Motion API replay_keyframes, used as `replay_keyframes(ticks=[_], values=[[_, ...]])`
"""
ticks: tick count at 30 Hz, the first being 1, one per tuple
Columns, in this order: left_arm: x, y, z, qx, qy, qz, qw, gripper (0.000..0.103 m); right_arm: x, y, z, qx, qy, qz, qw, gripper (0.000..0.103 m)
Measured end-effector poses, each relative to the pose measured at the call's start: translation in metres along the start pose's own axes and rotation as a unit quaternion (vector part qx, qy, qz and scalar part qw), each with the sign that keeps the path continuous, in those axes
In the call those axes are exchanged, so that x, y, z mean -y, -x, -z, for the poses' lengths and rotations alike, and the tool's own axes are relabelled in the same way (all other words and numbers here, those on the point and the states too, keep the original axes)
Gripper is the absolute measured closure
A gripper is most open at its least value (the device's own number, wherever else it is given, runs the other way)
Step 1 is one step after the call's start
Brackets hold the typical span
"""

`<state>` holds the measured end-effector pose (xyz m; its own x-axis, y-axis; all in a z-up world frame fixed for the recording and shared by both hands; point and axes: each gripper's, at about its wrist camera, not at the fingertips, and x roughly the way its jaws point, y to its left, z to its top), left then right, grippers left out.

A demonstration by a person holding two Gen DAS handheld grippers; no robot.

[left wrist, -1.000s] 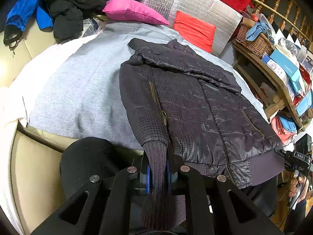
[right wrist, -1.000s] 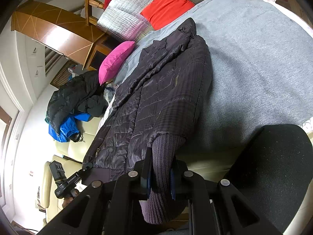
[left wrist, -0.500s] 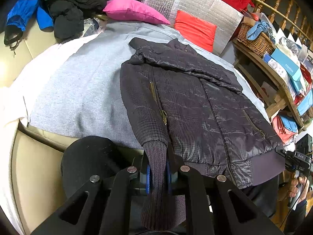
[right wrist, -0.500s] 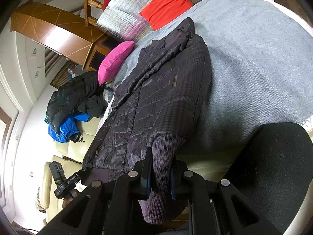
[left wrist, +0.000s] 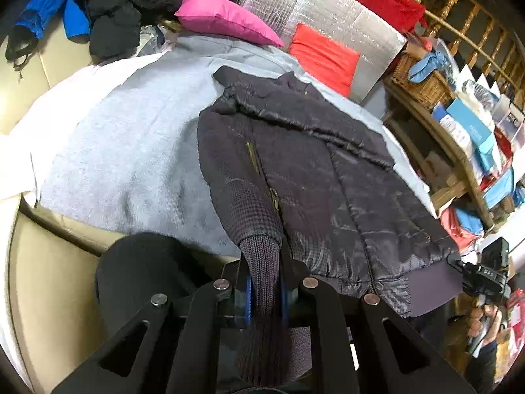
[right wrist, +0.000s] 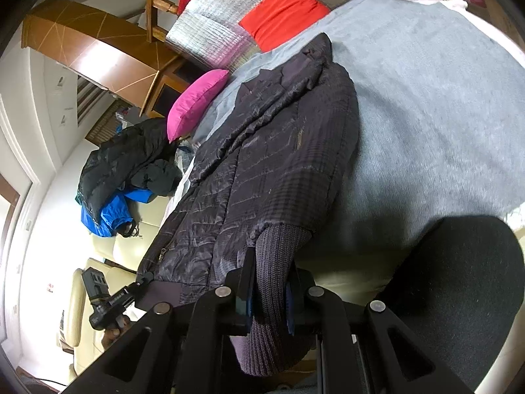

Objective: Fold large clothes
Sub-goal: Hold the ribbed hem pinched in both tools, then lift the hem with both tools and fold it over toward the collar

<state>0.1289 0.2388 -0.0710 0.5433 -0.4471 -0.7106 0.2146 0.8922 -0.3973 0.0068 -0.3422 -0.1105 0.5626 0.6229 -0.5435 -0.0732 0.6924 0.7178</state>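
A dark quilted jacket [left wrist: 315, 177] lies flat, front up, on a grey blanket [left wrist: 124, 151], collar at the far end and hem near me. It also shows in the right wrist view [right wrist: 269, 170]. My left gripper [left wrist: 265, 290] is shut on the ribbed knit cuff [left wrist: 259, 262] of one sleeve at the blanket's near edge. My right gripper [right wrist: 267, 298] is shut on the ribbed cuff [right wrist: 279, 256] of the other sleeve, also at the near edge. Each gripper appears in the other's view, by the hem corner: right [left wrist: 485, 275], left [right wrist: 108, 298].
A pink pillow [left wrist: 226, 19] and a red cushion [left wrist: 323, 57] lie at the far end against a silver quilted panel. Dark and blue clothes [left wrist: 98, 3] are piled at the far left. A wooden shelf with a basket [left wrist: 423, 78] and boxes stands right. A black round pad [left wrist: 144, 282] sits close to me.
Both grippers hold the same cuffs as before. The views have shifted only slightly and the jacket lies in the same place.
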Motion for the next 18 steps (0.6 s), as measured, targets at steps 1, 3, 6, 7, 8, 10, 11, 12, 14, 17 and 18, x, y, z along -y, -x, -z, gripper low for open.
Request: replay_keyframes(ticks=[1, 3, 6, 7, 8, 10, 11, 12, 14, 17, 18], values=[[0.000, 0.002, -0.002, 0.001, 0.000, 0.004, 1.0000, 0.090, -0.003, 0.001, -0.003, 0.002, 0.005, 0.000, 1.000, 0.087], [0.001, 0.006, -0.012, 0.006, 0.000, 0.017, 0.9998, 0.090, -0.008, 0.003, -0.009, 0.006, 0.012, -0.001, 1.000, 0.088], [0.002, 0.011, -0.023, 0.014, 0.003, 0.029, 0.9995, 0.090, -0.016, 0.005, -0.019, 0.014, 0.022, -0.006, 1.000, 0.088], [0.004, 0.012, -0.028, 0.018, 0.001, 0.032, 0.9993, 0.090, -0.019, 0.005, -0.021, 0.016, 0.025, -0.008, 1.000, 0.088], [0.006, 0.014, -0.032, 0.020, 0.000, 0.034, 0.9992, 0.090, -0.021, 0.005, -0.025, 0.018, 0.027, -0.010, 0.999, 0.088], [0.009, 0.016, -0.039, 0.025, 0.000, 0.040, 0.9989, 0.090, -0.025, 0.006, -0.032, 0.021, 0.032, -0.016, 0.999, 0.088], [0.010, 0.017, -0.043, 0.029, -0.001, 0.042, 0.9987, 0.090, -0.027, 0.006, -0.036, 0.025, 0.034, -0.018, 0.999, 0.088], [0.012, 0.019, -0.047, 0.033, -0.002, 0.043, 0.9985, 0.090, -0.028, 0.007, -0.039, 0.027, 0.035, -0.020, 0.999, 0.088], [0.013, 0.021, -0.055, 0.039, 0.004, 0.051, 0.9979, 0.090, -0.031, 0.008, -0.048, 0.033, 0.037, -0.025, 0.998, 0.088], [0.011, 0.022, -0.066, 0.050, 0.016, 0.059, 0.9969, 0.090, -0.035, 0.012, -0.059, 0.043, 0.038, -0.030, 0.998, 0.088], [0.010, 0.023, -0.071, 0.055, 0.022, 0.061, 0.9964, 0.090, -0.036, 0.013, -0.062, 0.049, 0.038, -0.033, 0.998, 0.088]])
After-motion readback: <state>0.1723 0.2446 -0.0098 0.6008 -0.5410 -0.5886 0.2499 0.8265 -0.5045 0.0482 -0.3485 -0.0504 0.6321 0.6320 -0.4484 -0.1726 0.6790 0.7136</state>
